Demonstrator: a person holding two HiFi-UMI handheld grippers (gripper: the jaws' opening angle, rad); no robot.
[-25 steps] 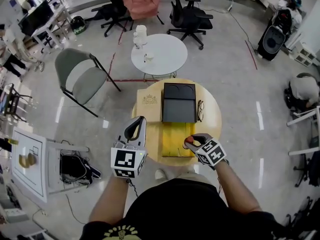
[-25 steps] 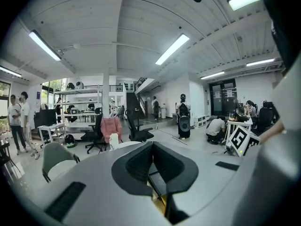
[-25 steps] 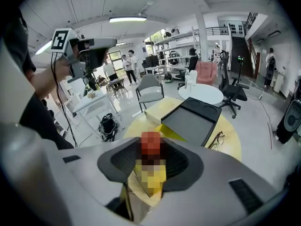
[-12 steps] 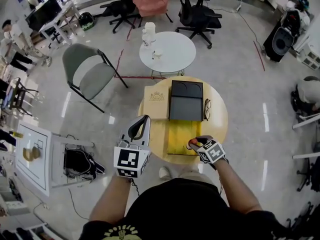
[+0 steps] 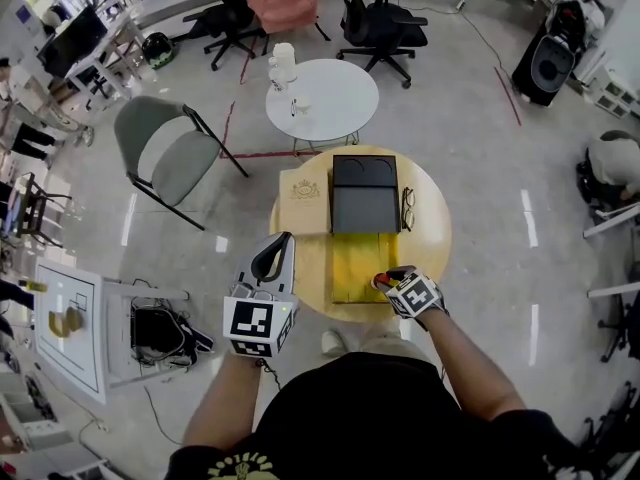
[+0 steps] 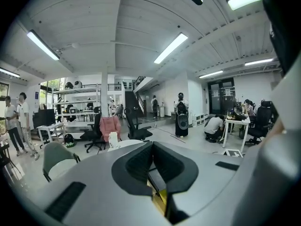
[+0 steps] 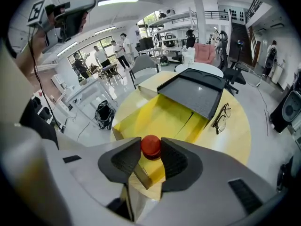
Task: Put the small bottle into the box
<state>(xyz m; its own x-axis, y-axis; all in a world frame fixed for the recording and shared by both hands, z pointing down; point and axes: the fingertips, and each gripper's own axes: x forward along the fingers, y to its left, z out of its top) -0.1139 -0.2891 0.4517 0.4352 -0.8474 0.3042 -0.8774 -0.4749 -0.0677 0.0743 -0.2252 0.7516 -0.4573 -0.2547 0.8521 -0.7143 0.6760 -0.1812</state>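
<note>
Right hand-held gripper [image 7: 151, 150], jaws closing, pinches the small bottle [image 7: 151, 145]; only its round red cap shows. It sits above the near wall of the open yellow box [image 7: 157, 116] on the round worktop [image 7: 235, 138]. Left hand-held gripper [image 6: 151, 147] is pressed together, empty.

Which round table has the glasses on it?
The nearer wooden table: the glasses lie beside the dark lid. The white table farther off has none.

Bright, even light came from ceiling strip lights [image 6: 173, 47]. Glare streaked the glossy floor [image 5: 127, 218]. Shadows were soft. Strong fisheye bending, with dark corners in both gripper views.
</note>
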